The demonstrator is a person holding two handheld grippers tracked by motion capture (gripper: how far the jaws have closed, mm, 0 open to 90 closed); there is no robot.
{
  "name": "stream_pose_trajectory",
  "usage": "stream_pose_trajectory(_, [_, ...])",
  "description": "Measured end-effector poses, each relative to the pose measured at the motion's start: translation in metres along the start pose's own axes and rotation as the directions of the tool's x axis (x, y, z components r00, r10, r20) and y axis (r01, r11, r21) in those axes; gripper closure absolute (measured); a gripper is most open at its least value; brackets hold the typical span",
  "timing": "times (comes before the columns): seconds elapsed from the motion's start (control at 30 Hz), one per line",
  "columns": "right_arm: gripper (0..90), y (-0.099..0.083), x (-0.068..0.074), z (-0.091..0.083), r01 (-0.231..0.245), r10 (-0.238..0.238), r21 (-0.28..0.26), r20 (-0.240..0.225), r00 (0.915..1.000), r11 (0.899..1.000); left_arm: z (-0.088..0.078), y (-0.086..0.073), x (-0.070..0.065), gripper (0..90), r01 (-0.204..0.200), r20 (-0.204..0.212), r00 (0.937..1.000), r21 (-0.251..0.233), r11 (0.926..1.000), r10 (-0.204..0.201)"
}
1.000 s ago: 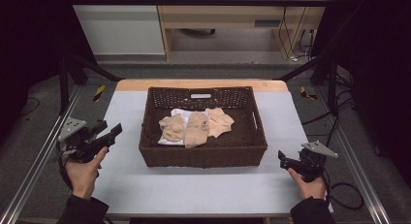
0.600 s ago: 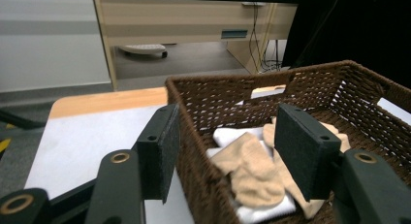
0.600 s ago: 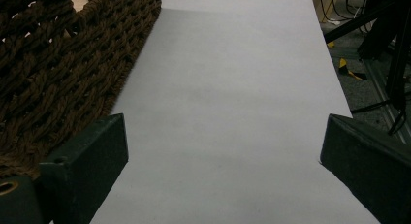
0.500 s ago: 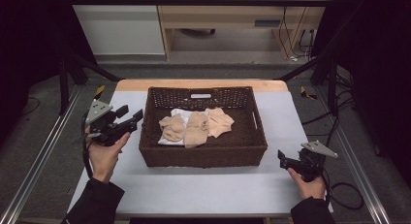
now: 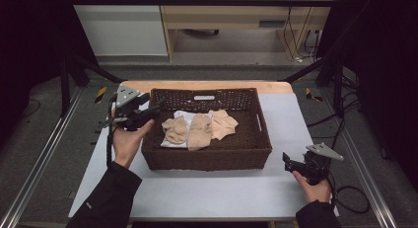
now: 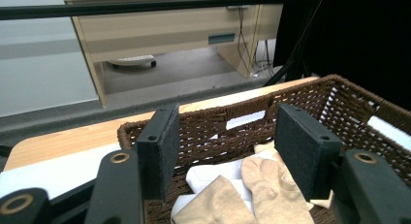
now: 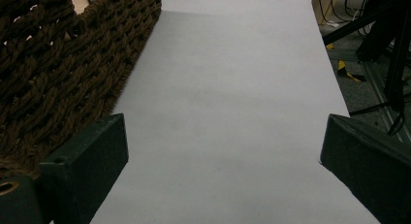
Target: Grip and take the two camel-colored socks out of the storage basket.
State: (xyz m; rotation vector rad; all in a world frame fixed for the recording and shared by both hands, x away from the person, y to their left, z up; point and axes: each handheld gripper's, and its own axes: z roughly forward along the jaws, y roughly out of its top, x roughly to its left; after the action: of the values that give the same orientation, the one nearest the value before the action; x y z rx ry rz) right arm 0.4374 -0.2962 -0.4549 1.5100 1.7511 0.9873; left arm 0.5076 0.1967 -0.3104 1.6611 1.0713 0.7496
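Your left gripper point(image 5: 156, 105) hangs over the left rim of the basket point(image 5: 207, 158), its jaws spread wide with nothing between them; in the left gripper view point(image 6: 228, 153) the far wicker wall runs straight across ahead of the jaws, and the right-hand wall climbs just beyond the right jaw. Below and between the jaws lie the socks: three tan socks point(image 5: 199, 131), side by side and touching, and one white sock point(image 5: 186, 115) tucked partly under them. The nearest tan sock point(image 6: 271, 185) sits just inside the right jaw, another point(image 6: 215, 204) under the gap, with the white one point(image 6: 213, 174) peeking out between; open air surrounds both jaws above the pile. Your right gripper point(image 5: 287, 159) rests low at the near right corner of the surface point(image 5: 291, 114), apart from the basket. Its jaws stand wide and bare in the right gripper view point(image 7: 220, 156): the basket's outer wall point(image 7: 68, 64) rises just beside the left jaw, a broad clear strip of pale surface point(image 7: 232, 88) stretches ahead between the jaws, and the surface's edge drops away just past the right jaw. One basket, four socks.
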Motion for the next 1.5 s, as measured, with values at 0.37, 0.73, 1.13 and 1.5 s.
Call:
stream_pose_trajectory(0.37, [3.7, 0.0, 0.0, 0.001, 0.0, 0.0, 0.002, 0.0, 1.0, 1.0, 0.035, -0.003, -0.009, 42.4, -0.028, -0.013, 0.9995, 0.028, 0.9992, 0.028])
stream_pose_trajectory(0.73, [3.9, 0.0, 0.0, 0.001, 0.004, -0.004, 0.005, 0.003, 1.0, 1.0, 0.068, -0.019, -0.012, 44.4, -0.037, -0.024, 0.9989, 0.08, 0.9961, 0.039])
stream_pose_trajectory(1.13, [4.1, 0.0, 0.0, 0.001, 0.008, -0.008, 0.006, 0.008, 0.9999, 1.0, 0.095, -0.045, -0.015, 45.4, -0.081, -0.02, 0.9961, 0.198, 0.977, 0.086])
stream_pose_trajectory(1.5, [4.2, 0.0, 0.0, 0.003, 0.019, -0.019, 0.012, 0.016, 0.9997, 1.0, 0.102, -0.067, -0.009, 44.1, -0.081, -0.033, 0.9949, 0.298, 0.951, 0.095])
